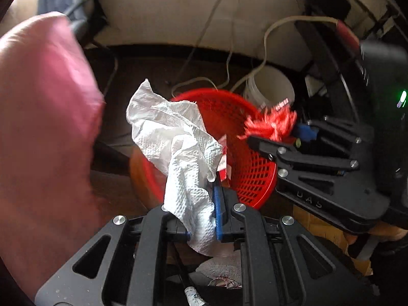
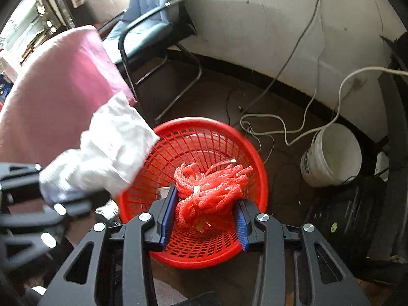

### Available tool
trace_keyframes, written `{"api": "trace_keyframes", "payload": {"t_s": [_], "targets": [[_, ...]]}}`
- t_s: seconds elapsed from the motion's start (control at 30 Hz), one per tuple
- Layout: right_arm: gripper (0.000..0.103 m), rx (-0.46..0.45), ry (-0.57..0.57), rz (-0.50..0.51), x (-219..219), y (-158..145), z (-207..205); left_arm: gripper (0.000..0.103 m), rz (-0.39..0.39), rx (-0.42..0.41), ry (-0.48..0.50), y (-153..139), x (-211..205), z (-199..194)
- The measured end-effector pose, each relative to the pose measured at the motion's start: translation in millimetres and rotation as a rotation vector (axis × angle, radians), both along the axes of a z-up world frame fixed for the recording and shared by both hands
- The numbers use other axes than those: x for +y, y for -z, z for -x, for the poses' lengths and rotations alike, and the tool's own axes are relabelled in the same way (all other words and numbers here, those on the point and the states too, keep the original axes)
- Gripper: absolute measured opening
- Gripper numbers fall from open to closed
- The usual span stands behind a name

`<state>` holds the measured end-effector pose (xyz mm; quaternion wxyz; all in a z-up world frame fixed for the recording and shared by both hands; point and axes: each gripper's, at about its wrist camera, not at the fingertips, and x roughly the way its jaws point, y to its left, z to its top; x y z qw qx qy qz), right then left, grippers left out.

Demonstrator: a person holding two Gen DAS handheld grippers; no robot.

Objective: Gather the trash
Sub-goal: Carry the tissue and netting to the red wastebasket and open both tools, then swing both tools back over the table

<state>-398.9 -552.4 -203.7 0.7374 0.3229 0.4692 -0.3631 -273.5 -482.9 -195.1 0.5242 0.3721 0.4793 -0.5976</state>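
**Both hand-held grippers carry trash over the red basket**

The red mesh basket [image 2: 204, 153] stands on the dark floor [image 2: 280, 204] at centre frame of the right wrist view, its round rim open upward. Above its opening, low centre, the right hand-held gripper [image 2: 204, 211] is clamped on a bundle of red foam netting [image 2: 211, 191], blue pads pressing it from both sides; the bundle hangs inside the rim's outline.

In the left wrist view, the left hand-held gripper [image 1: 201, 219] pinches a crumpled white paper towel [image 1: 176, 148] at lower centre. The towel rises over the basket's left rim, partly covering its opening. The right hand-held gripper enters from the right edge of that frame, so the two tools stand near each other but apart over the basket.

A pink cushion [image 2: 56, 97] fills the left side, close to the basket's rim. A white bucket [image 2: 331, 155] sits to the right, apart from the basket, with loose cables [image 2: 280, 127] trailing between them. A chair [image 2: 153, 25] stands at upper left against the wall [image 2: 255, 25].
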Motion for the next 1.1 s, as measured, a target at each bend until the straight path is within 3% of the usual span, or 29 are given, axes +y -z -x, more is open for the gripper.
{"api": "trace_keyframes", "payload": {"t_s": [0.27,0.5,0.57,0.63,0.67,0.8,1.1], "targets": [[0.040,-0.013,0.071,-0.092,-17,25,8,0.014,-0.131,0.087,-0.004,45,-14,5],[0.048,-0.023,0.118,-0.134,-24,38,12,0.018,-0.136,0.055,-0.014,59,-22,16],[0.054,-0.044,0.134,-0.151,-26,38,14,0.035,-0.141,0.055,-0.041,60,-26,15],[0.061,-0.062,0.154,-0.141,-27,36,17,0.075,-0.118,0.038,-0.074,55,-26,13],[0.066,-0.076,0.163,-0.137,-27,34,19,0.079,-0.092,0.033,-0.086,50,-24,11],[0.069,-0.090,0.193,-0.142,-25,31,22,0.088,-0.064,0.052,-0.144,36,-15,3],[0.077,-0.131,0.193,-0.069,-12,-5,27,0.089,0.001,0.091,-0.180,6,-7,-6]]}}
